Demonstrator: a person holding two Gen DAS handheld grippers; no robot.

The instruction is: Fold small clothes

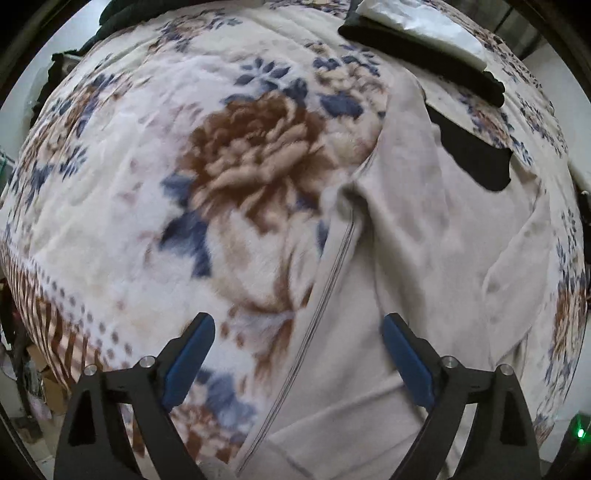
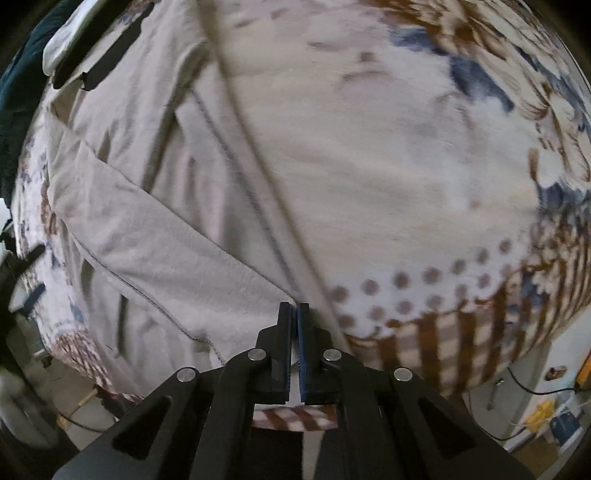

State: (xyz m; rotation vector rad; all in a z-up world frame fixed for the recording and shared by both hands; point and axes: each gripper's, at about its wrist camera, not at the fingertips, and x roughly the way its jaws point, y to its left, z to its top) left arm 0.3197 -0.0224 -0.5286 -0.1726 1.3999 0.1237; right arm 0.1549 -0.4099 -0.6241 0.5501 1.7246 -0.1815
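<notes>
A pale beige garment [image 1: 424, 240] lies spread on a floral blanket [image 1: 184, 166], filling the right half of the left wrist view. My left gripper [image 1: 299, 332] is open and empty, its blue-padded fingers [image 1: 192, 354] hovering above the garment's stitched left edge. In the right wrist view the same garment [image 2: 166, 221] has a flap folded over, with a grey stitched hem. My right gripper [image 2: 294, 310] is shut on the corner of that folded flap, near the blanket's front edge.
A black folded cloth [image 1: 424, 55] with a white item [image 1: 424, 22] on it lies at the blanket's far right. Another black cloth [image 1: 472, 155] sits beside the garment. Past the bed's edge are the floor, cables and boxes [image 2: 546, 410].
</notes>
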